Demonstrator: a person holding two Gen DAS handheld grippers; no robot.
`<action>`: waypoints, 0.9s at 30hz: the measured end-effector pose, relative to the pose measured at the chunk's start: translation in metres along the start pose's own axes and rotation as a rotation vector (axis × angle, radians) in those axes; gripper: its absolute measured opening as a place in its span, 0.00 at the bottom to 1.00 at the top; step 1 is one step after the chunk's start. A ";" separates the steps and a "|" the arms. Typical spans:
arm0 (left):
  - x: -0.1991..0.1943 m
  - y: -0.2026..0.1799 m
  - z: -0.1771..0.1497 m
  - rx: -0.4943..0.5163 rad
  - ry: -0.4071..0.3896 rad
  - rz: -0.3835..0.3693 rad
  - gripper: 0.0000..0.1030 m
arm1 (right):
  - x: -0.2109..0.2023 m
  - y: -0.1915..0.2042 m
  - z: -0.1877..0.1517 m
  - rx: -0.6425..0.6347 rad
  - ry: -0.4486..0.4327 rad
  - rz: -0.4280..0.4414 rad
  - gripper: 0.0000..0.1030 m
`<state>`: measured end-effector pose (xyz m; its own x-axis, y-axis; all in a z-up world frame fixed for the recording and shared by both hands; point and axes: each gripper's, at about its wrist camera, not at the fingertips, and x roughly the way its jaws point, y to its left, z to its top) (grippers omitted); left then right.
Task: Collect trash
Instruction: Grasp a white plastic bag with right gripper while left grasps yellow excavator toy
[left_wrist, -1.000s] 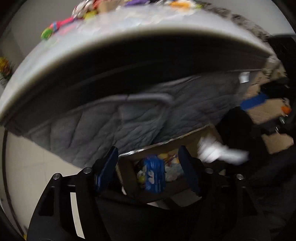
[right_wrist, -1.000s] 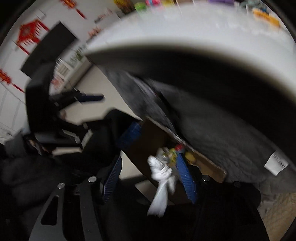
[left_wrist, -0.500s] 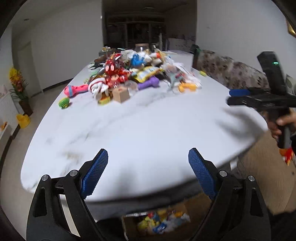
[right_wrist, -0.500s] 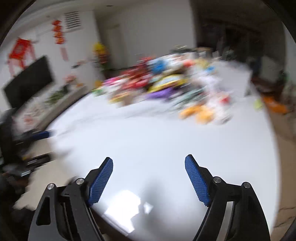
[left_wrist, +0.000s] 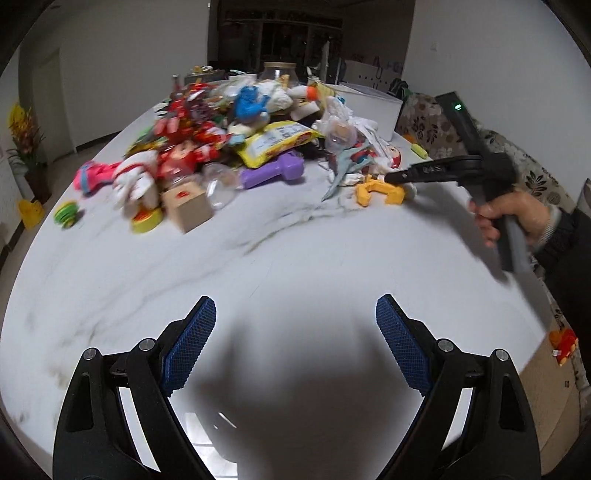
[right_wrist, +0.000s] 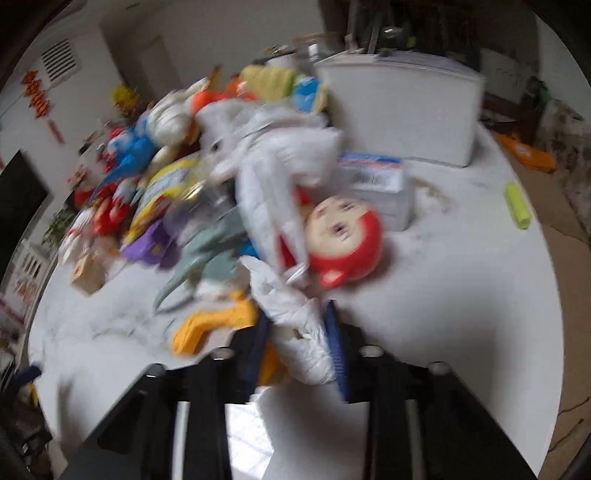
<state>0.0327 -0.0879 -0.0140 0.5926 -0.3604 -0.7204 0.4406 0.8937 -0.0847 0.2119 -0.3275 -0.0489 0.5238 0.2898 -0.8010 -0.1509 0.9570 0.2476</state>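
A crumpled white tissue (right_wrist: 295, 317) lies at the near edge of a heap of toys and wrappers (left_wrist: 229, 140) on the white marble table (left_wrist: 295, 258). My right gripper (right_wrist: 297, 332) is closing, and its blue pads sit tight against both sides of the tissue. Seen from the left wrist, the right gripper (left_wrist: 391, 178) reaches in from the right beside a yellow toy (left_wrist: 380, 192), with a hand on its handle. My left gripper (left_wrist: 295, 332) hangs open over bare tabletop, nothing between its fingers.
A red-headed doll (right_wrist: 343, 240) and a clear packet (right_wrist: 376, 184) lie just behind the tissue. A white box (right_wrist: 402, 114) stands at the back. A wooden block (left_wrist: 186, 206), a purple toy (left_wrist: 273, 171) and a green stick (right_wrist: 517, 205) lie around.
Both grippers came up from the cardboard box under the table to above the tabletop. The right one let a white tissue go, went to the heap open and closed around another tissue.
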 end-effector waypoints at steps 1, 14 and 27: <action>0.006 -0.003 0.004 0.003 0.006 -0.003 0.84 | -0.003 0.001 -0.005 0.017 0.007 0.044 0.19; 0.113 -0.093 0.084 0.100 0.085 0.055 0.84 | -0.144 -0.055 -0.126 0.314 -0.305 0.353 0.20; 0.079 -0.072 0.063 -0.003 0.018 -0.035 0.28 | -0.155 -0.047 -0.164 0.305 -0.330 0.355 0.21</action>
<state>0.0907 -0.1980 -0.0214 0.5647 -0.3872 -0.7288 0.4592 0.8812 -0.1124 0.0006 -0.4160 -0.0254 0.7263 0.5283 -0.4397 -0.1426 0.7416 0.6555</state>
